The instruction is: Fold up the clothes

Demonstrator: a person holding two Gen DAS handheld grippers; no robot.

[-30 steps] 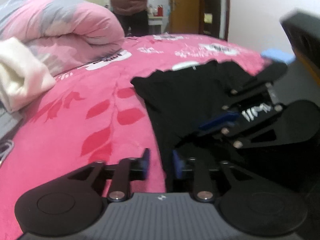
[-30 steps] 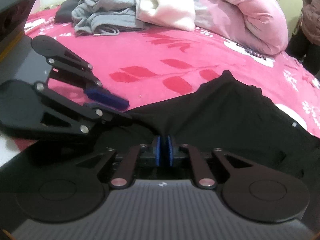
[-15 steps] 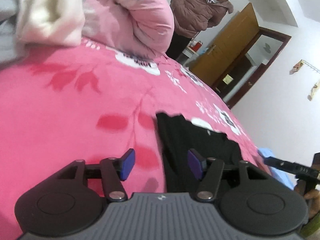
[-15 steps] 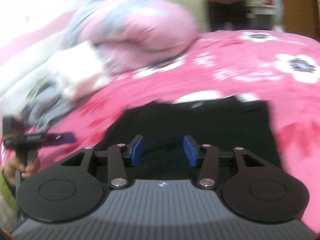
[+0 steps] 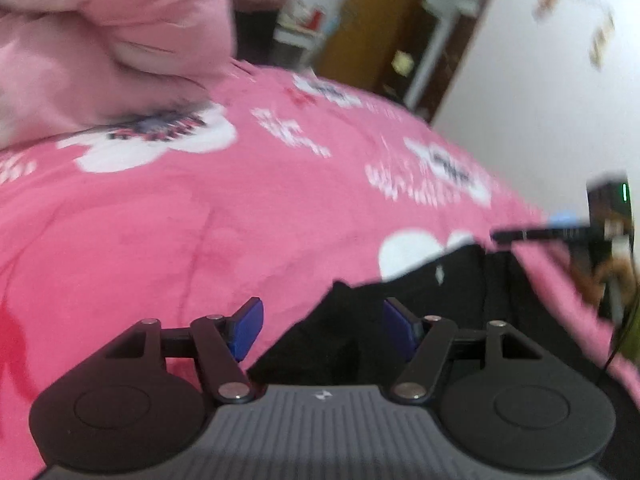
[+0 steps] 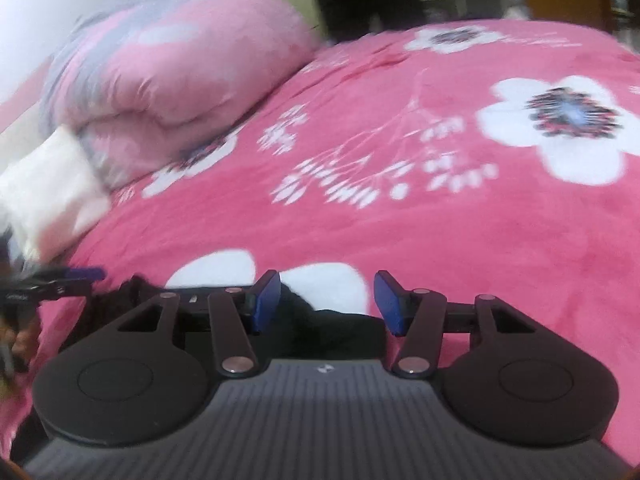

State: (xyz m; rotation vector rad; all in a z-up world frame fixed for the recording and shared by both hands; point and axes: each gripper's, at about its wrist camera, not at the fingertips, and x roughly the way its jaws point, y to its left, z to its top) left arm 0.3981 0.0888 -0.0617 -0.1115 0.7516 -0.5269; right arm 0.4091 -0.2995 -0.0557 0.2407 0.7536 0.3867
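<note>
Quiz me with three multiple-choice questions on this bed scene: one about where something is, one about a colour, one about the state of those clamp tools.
1. Where does the black cloth garment lie?
A. on the pink flowered bedspread
B. on top of the rolled quilt
C. on the floor

2. What colour are the pads on the gripper fingers?
A. red
B. blue
C. green

3. How do the two grippers stand?
A. both open, holding nothing
B. both shut on the garment
C. left shut, right open

Answers:
1 A: the garment rests flat on the pink flowered bedspread, near the tools; the rolled pink quilt sits apart, farther back.
2 B: each finger ends in a blue pad, in both views.
3 A: the left gripper and the right gripper both show a wide gap with no cloth pinched.
</note>
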